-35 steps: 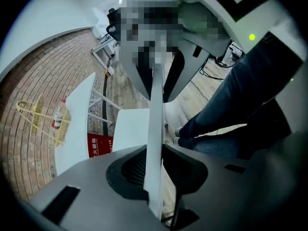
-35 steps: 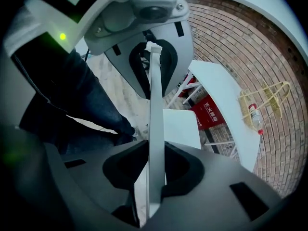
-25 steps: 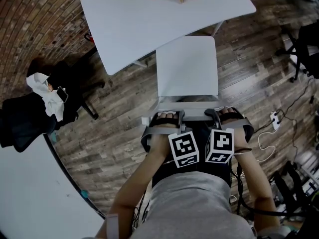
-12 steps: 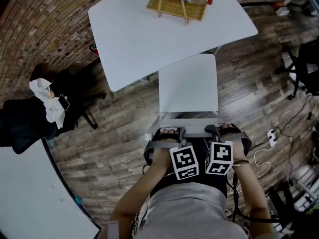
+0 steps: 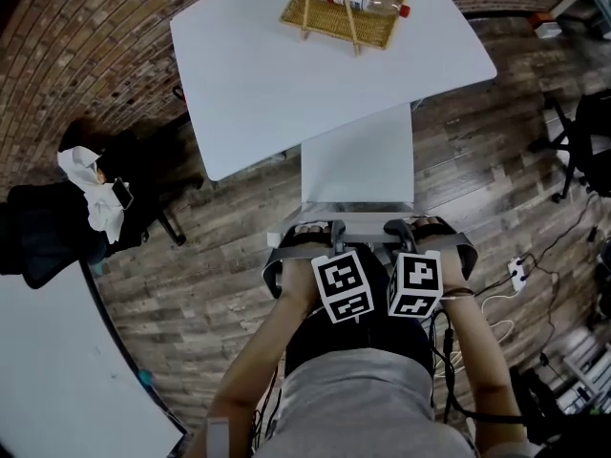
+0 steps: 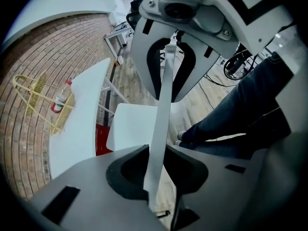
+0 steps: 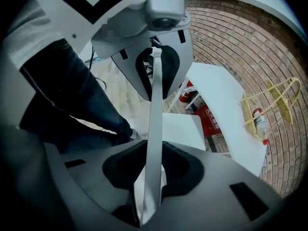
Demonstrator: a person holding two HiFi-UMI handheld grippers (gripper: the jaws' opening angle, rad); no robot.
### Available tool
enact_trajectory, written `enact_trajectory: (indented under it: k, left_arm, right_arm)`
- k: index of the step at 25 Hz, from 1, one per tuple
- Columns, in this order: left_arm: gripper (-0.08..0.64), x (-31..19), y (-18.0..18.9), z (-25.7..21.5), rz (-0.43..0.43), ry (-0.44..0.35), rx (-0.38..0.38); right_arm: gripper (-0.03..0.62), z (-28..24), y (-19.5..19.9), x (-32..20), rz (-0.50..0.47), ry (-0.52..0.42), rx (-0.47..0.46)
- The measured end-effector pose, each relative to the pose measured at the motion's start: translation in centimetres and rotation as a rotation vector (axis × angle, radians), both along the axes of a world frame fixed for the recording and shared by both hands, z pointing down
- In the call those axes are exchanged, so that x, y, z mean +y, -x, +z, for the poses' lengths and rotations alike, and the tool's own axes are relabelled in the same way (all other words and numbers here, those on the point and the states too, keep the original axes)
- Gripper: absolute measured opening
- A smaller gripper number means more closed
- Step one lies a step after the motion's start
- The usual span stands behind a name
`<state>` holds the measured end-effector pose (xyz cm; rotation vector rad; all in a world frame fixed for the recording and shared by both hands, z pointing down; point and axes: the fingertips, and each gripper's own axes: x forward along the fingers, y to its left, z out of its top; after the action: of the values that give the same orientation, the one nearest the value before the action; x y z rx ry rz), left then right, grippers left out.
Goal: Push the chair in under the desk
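Observation:
The white chair has its seat [image 5: 358,165] pointing at the white desk [image 5: 286,55], and the seat's far edge lies under the desk's near edge. My left gripper [image 5: 318,234] and right gripper [image 5: 405,231] stand side by side, both shut on the top edge of the chair's backrest [image 5: 359,220]. In the left gripper view the backrest edge [image 6: 161,124] runs as a thin white strip through my left gripper [image 6: 159,179]. In the right gripper view the backrest edge [image 7: 155,129] passes through my right gripper [image 7: 151,179]. The person's legs stand just behind the backrest.
A wicker basket [image 5: 329,12] holding a plastic bottle [image 5: 368,0] sits on the desk's far side. A black office chair with dark clothes and a white cloth [image 5: 86,184] stands left. Another white table [image 5: 57,370] is bottom left. Cables and a power strip [image 5: 518,273] lie right.
Both grippers and the chair have moved toward the desk. The seat's far edge, before just short of the desk, now lies under it.

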<state>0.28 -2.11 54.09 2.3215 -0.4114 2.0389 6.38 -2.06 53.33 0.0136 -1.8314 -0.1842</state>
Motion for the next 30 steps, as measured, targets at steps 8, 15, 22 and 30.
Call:
enact_trajectory:
  k: [8, 15, 22, 30]
  left_arm:
    - [0.106, -5.8, -0.1, -0.2, -0.042, -0.059, -0.001]
    - [0.106, -9.3, -1.7, -0.5, -0.058, -0.073, 0.029]
    - [0.1, -12.1, -2.8, -0.5, -0.054, -0.034, 0.059]
    - [0.095, -14.9, -2.7, -0.6, -0.049, 0.012, 0.067]
  right_arm:
    - [0.098, -0.1, -0.1, -5.9, 0.0, -0.035, -0.015]
    - [0.112, -0.3, -1.7, -10.2, -0.002, -0.051, 0.021]
    - [0.112, -0.3, -2.7, -13.2, -0.018, -0.05, 0.046]
    - [0.112, -0.5, -2.3, -16.4, -0.063, -0.02, 0.073]
